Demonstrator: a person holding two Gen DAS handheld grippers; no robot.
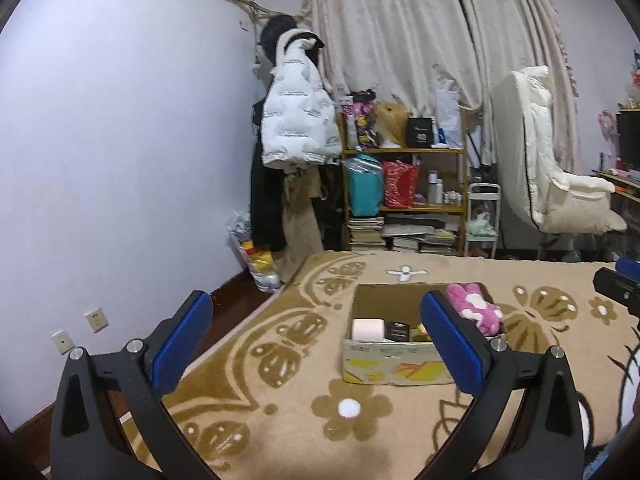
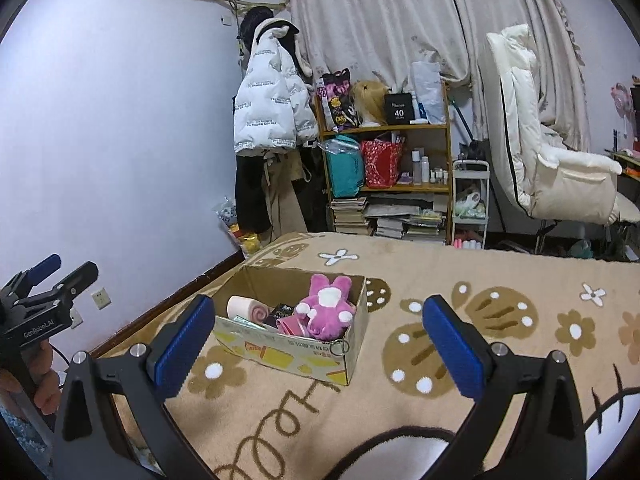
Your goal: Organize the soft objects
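A cardboard box [image 1: 384, 364] [image 2: 300, 354] stands on the patterned tan blanket. In it lie a pink plush rabbit [image 1: 476, 306] [image 2: 326, 306], a pink roll-shaped soft toy [image 1: 368, 330] [image 2: 248, 309] and a small dark box [image 2: 282, 312]. My left gripper [image 1: 318, 340] is open and empty, raised in front of the box. My right gripper [image 2: 320, 340] is open and empty, held to the right of and in front of the box. Each gripper also shows at the edge of the other's view, the left one [image 2: 48, 276] and the right one [image 1: 624, 280].
The blanket [image 1: 360, 440] covers a bed against a white wall [image 1: 120, 160]. Beyond the bed stand a wooden shelf [image 2: 392, 184] full of bags and books, hanging coats [image 2: 272, 120], a white padded chair [image 2: 540, 152] and curtains.
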